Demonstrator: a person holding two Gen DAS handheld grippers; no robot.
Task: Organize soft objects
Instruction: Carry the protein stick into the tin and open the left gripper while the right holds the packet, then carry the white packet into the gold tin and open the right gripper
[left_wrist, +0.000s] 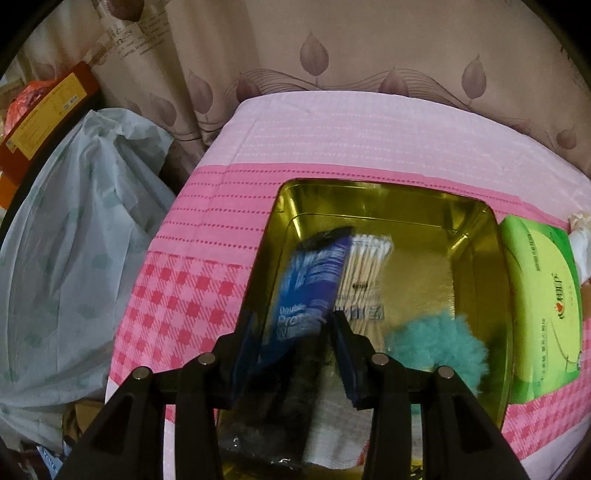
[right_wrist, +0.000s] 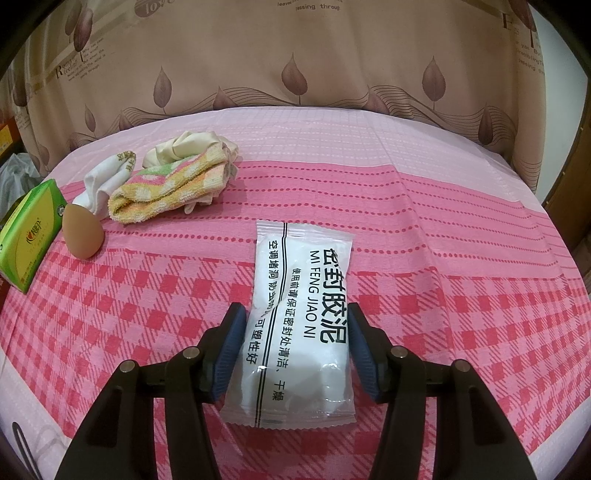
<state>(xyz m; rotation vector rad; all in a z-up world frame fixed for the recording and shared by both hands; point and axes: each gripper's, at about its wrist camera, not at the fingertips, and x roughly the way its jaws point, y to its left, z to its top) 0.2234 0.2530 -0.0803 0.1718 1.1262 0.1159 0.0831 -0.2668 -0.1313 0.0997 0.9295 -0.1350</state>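
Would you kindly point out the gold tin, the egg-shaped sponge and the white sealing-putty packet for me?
gold tin (left_wrist: 369, 188): left wrist view, on its far rim.
egg-shaped sponge (right_wrist: 82, 232): right wrist view, on its rounded side.
white sealing-putty packet (right_wrist: 306, 295): right wrist view, on its printed face.

Looks like a home, prob. a bedroom or living rm w/ a table set against a curtain (right_wrist: 295, 66) printed w/ leaves & English script. Table wears a pink gingham tablecloth (right_wrist: 461, 280), a household sort, w/ domestic bits on it: folded towel (right_wrist: 166, 188), green tissue pack (right_wrist: 27, 236), a gold tin (left_wrist: 476, 221). Beside the table: a bulging plastic bag (left_wrist: 74, 229) & stacked cartons (left_wrist: 40, 122), i.e. lived-in clutter, not a lab or shop.
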